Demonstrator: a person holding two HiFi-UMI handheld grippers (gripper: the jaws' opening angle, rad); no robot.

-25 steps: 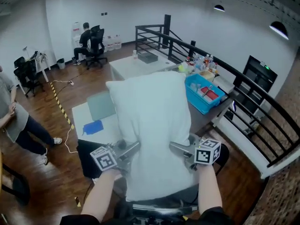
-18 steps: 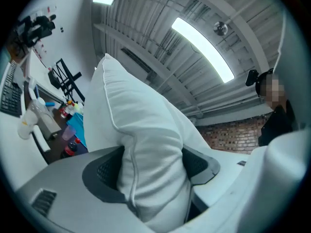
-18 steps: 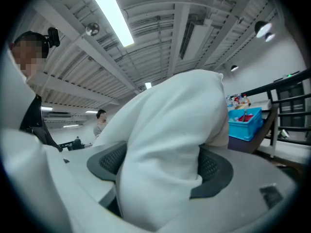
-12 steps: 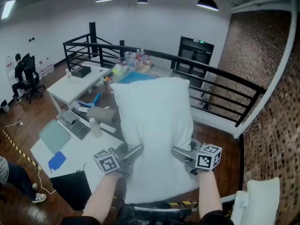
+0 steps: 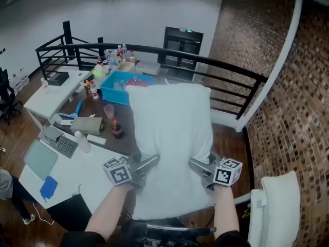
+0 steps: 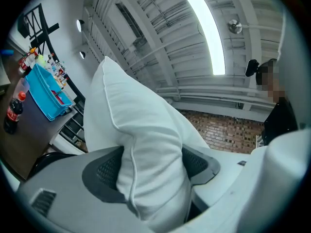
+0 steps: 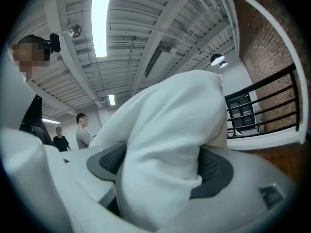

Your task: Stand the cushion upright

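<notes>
A large white cushion [image 5: 172, 138] hangs upright in the air in front of me, held by both grippers at its lower sides. My left gripper [image 5: 146, 164] is shut on the cushion's left edge; its dark pads [image 6: 104, 171] pinch a piped fold of the cushion [image 6: 146, 144]. On the opposite edge my right gripper [image 5: 198, 166] is shut too, and the cushion [image 7: 165, 144] bulges out between its pads [image 7: 214, 171]. The cushion hides whatever lies straight below it.
A white cushioned seat [image 5: 275, 207] stands at the lower right by a brick wall [image 5: 293, 96]. A black railing [image 5: 226, 81] runs behind. To the left are a dark table [image 5: 126, 138] with a blue bin [image 5: 115, 89] and bottles, and a white desk [image 5: 67, 166] with a keyboard [image 5: 56, 140]. Two people [image 7: 73, 130] stand far behind.
I have turned to the right with the cushion held in both grippers. The desks have slid to the left, and the brick wall and the white seat have come into view.
</notes>
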